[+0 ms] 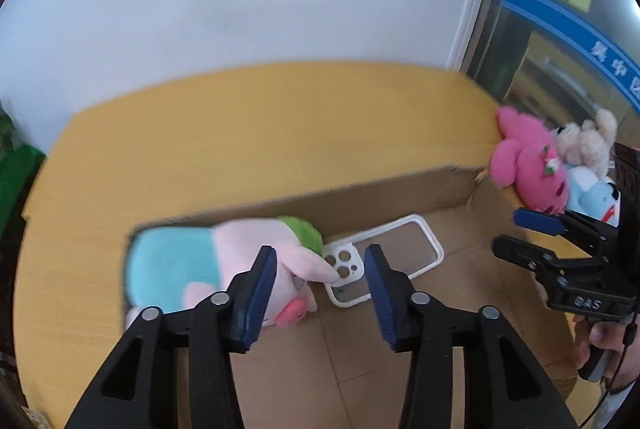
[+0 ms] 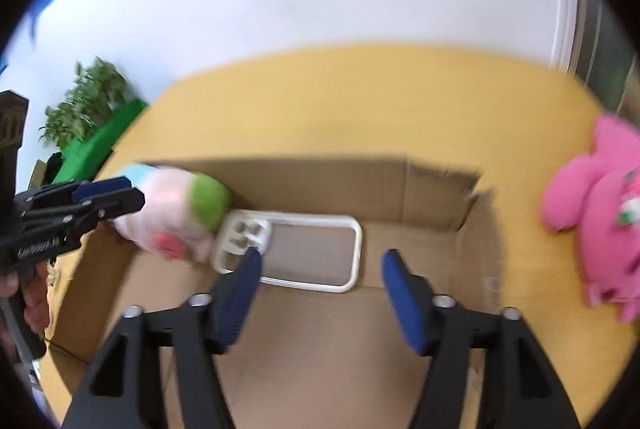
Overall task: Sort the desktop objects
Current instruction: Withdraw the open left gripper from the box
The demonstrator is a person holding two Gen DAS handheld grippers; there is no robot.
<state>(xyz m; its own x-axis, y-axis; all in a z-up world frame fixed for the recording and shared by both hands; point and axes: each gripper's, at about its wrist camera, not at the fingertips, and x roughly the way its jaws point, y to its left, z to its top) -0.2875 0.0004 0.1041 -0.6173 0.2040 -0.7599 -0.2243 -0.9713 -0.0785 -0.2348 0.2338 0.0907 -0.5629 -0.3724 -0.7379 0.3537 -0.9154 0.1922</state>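
Open cardboard box (image 1: 400, 349) sits on the yellow worktop (image 1: 240, 133), flaps up. Inside it, against the far wall: a pale pink pig plush (image 1: 224, 269) with a blue body and green tuft, lying on its side in the far left corner, and a white phone case (image 1: 384, 253) flat on the box floor just beside it — the pig's ear overlaps the camera-hole end of the case.

Left gripper (image 1: 320, 285): jaws parted, nothing between the blue pads; it hangs above the pig and case, touching neither. Right gripper (image 2: 320, 293): jaws spread wider, also empty, over the bare box floor with the case beyond its tips.

Outside the box, at the worktop's right edge: a bright pink plush (image 1: 528, 165), with a beige teddy (image 1: 588, 141) and a blue-and-white plush (image 1: 596, 197) packed against it.

Both views motion-blurred.
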